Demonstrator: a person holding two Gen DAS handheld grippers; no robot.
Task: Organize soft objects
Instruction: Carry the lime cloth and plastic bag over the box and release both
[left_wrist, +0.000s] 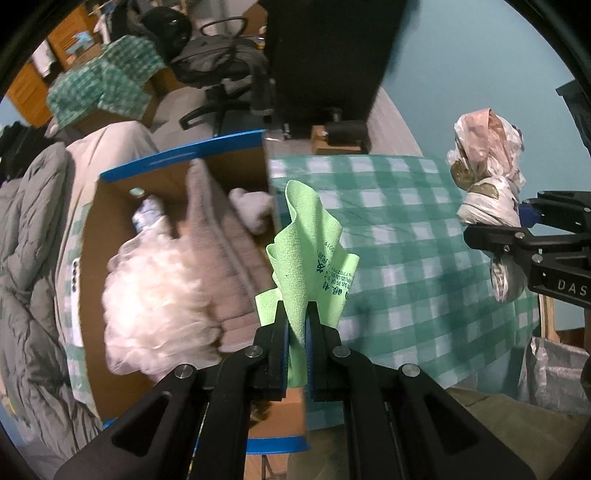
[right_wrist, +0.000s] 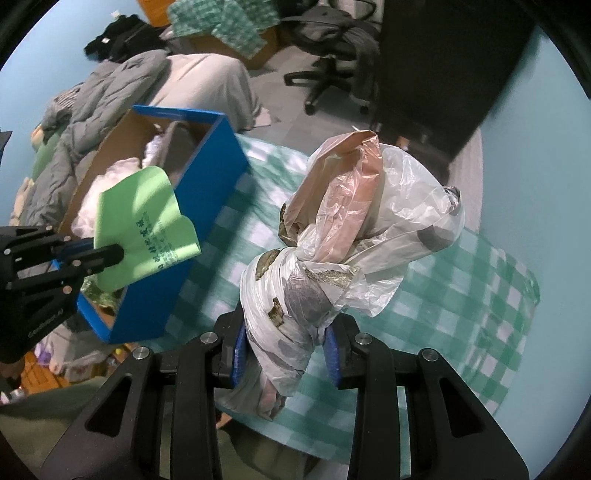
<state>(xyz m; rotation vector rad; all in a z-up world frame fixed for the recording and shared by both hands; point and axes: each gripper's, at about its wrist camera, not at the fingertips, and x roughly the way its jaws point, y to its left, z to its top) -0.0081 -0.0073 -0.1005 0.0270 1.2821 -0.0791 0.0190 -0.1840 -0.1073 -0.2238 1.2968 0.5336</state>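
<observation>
My left gripper (left_wrist: 295, 310) is shut on a light green cloth (left_wrist: 310, 240) with dark printed writing, held up beside the open blue cardboard box (left_wrist: 177, 158). The right wrist view shows that green cloth (right_wrist: 144, 229) hanging over the box (right_wrist: 207, 206), pinched by the left gripper (right_wrist: 114, 253). My right gripper (right_wrist: 286, 332) is shut on a knotted bundle of white and pink plastic bags (right_wrist: 354, 236), lifted above the green-checked cloth (right_wrist: 498, 295). From the left wrist camera, the bundle (left_wrist: 487, 177) sits in the right gripper (left_wrist: 517, 229) at the far right.
The box holds a grey-pink towel (left_wrist: 218, 236), crumpled clear plastic (left_wrist: 155, 295) and a whitish soft item (left_wrist: 255, 210). Grey jackets (right_wrist: 96, 110) lie left of it. An office chair (right_wrist: 332, 66) and a dark cabinet (right_wrist: 436, 66) stand behind. A silvery bag (left_wrist: 554, 373) sits low right.
</observation>
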